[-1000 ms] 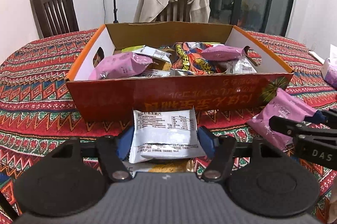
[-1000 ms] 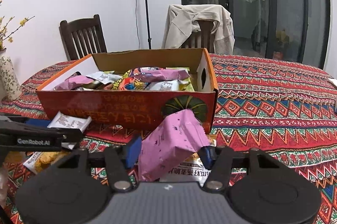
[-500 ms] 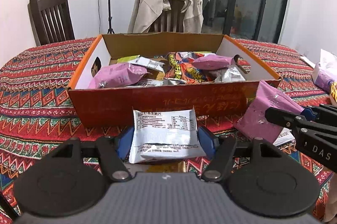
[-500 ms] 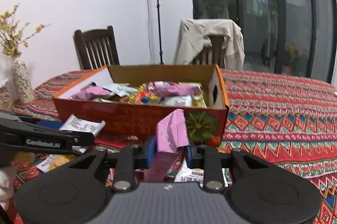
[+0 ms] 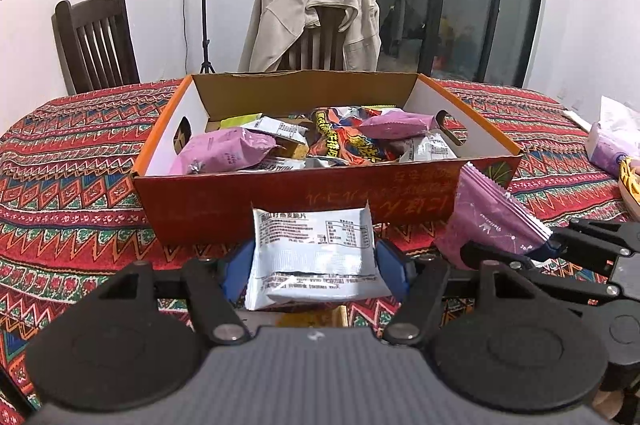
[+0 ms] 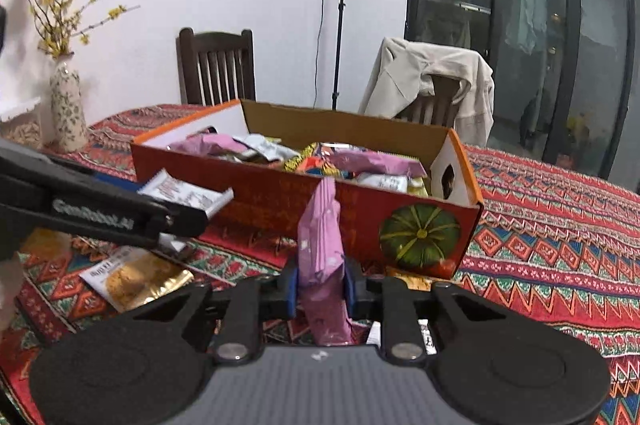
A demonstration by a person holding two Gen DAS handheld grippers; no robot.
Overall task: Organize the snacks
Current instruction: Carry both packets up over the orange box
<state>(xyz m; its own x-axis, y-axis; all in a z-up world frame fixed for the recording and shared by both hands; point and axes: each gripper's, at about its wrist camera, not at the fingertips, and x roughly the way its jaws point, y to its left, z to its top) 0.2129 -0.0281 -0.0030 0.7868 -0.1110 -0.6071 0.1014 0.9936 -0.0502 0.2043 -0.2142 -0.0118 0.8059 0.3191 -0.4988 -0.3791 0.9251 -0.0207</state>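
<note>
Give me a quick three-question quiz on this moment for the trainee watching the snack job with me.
1. True or false: the left gripper is shut on a purple packet.
2. Multiple choice: the purple packet in the right gripper is A) lying inside the cardboard box, B) pinched on edge, standing up in front of the box, C) flat on the tablecloth.
3. Fill in: on the tablecloth below the left gripper's arm, the right wrist view shows a ____ packet with cookies pictured.

Key
1. False: it is shut on the silver-white packet.
2. B
3. gold
</note>
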